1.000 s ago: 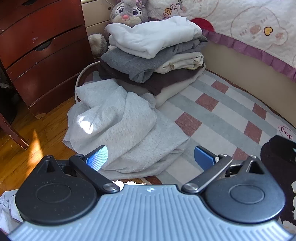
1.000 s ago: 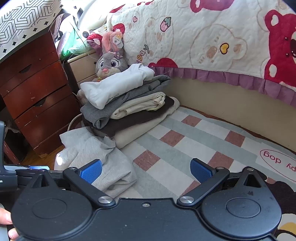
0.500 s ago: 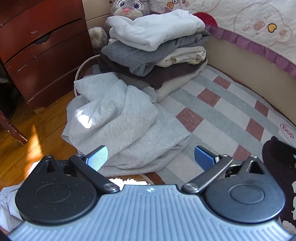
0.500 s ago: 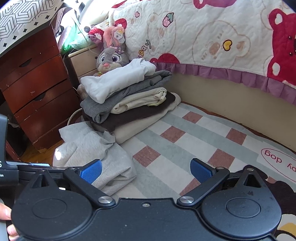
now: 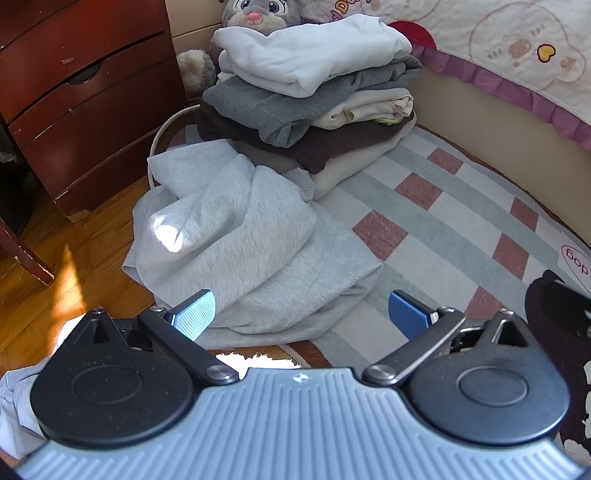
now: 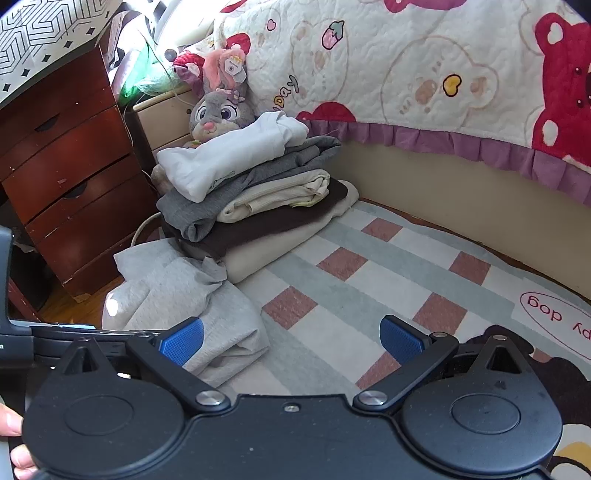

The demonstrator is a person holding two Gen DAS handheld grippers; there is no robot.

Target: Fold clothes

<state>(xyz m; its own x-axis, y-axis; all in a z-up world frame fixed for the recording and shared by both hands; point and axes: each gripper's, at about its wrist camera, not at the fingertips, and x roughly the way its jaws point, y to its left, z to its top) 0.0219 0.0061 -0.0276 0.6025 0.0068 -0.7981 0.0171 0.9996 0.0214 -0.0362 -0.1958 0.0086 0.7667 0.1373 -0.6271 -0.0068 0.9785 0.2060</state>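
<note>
Left gripper: jaws spread wide, nothing between them, held above the near edge of the light-grey sweatshirt. The sweatshirt lies crumpled, half on the checked rug at its left edge, half on the wood floor beside the red-brown dresser. Just behind it, touching, is a stack of folded clothes w/ a white top layer; plush rabbit behind the stack. Right gripper: also open, empty, over the rug, sweatshirt by its left finger.
</note>
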